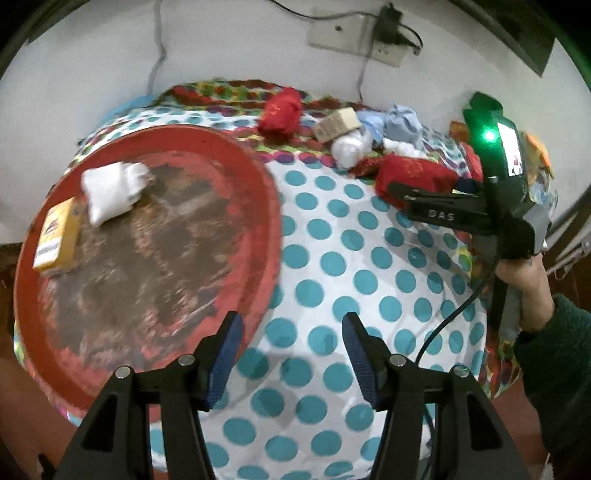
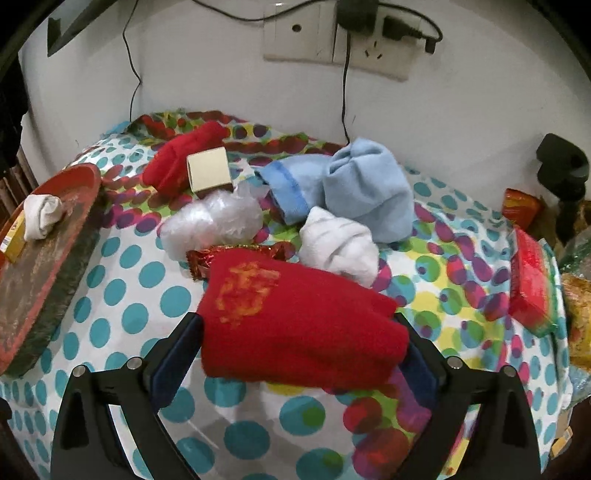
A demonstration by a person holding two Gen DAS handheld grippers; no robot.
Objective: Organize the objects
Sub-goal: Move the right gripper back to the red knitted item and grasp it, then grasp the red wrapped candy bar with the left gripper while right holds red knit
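Right, I'm over a table draped in a polka-dot cloth (image 1: 332,236) against a white wall with sockets. My right gripper (image 2: 303,332) clamps a soft red folded cloth (image 2: 295,317) near the front edge. My left gripper (image 1: 291,354) hangs wide apart, holding nothing, beside the worn round red tray (image 1: 155,236) at the left edge, carrying a white sock bundle (image 1: 110,188) and a yellow box (image 1: 55,236).

It was a room in a home: a dotted cloth (image 2: 147,280) covered the table, socks (image 2: 365,192) lay at 12 o'clock, under a wall plug (image 2: 332,33).
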